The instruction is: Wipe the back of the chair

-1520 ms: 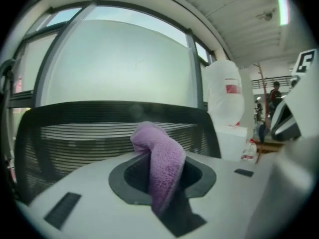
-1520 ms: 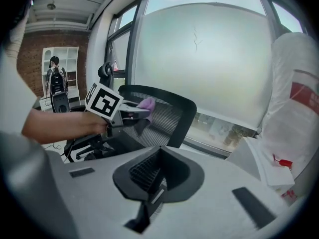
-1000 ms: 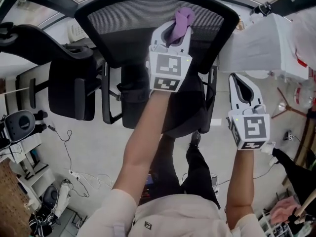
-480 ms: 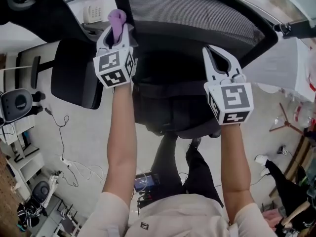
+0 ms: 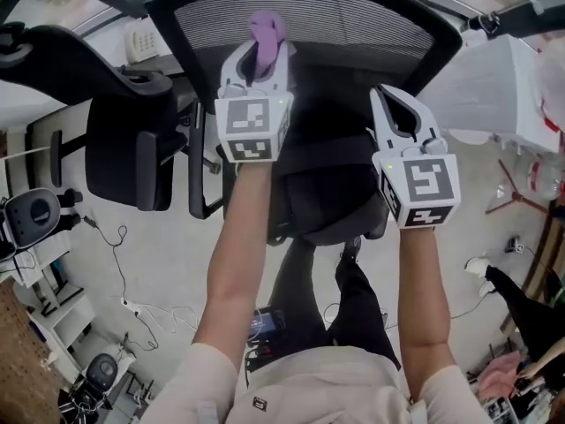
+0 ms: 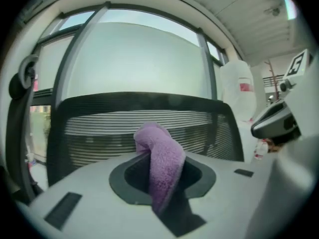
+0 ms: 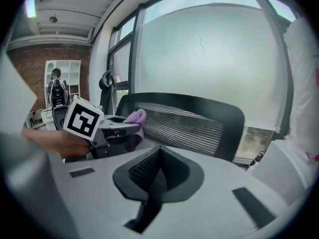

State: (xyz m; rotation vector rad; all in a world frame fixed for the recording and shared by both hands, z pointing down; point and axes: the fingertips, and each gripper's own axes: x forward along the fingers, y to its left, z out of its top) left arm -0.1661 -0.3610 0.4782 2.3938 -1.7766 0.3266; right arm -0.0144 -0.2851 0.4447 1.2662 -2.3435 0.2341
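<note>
Left tool [image 5: 258, 57] clamping purple cloth [image 5: 266, 32], arm [image 5: 231, 263] outstretched

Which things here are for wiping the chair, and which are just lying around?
For the job:
purple cloth
left hand-held gripper, pinching the cloth
mesh chair back

Just lying about:
second black chair
floor cables

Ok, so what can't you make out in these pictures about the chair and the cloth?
- Head view: whether the purple cloth touches the chair back; they merely overlap.
- Right gripper view: one end of the chair back, behind the left gripper.
- Left gripper view: the chair back's lower part, behind that gripper's body.
</note>
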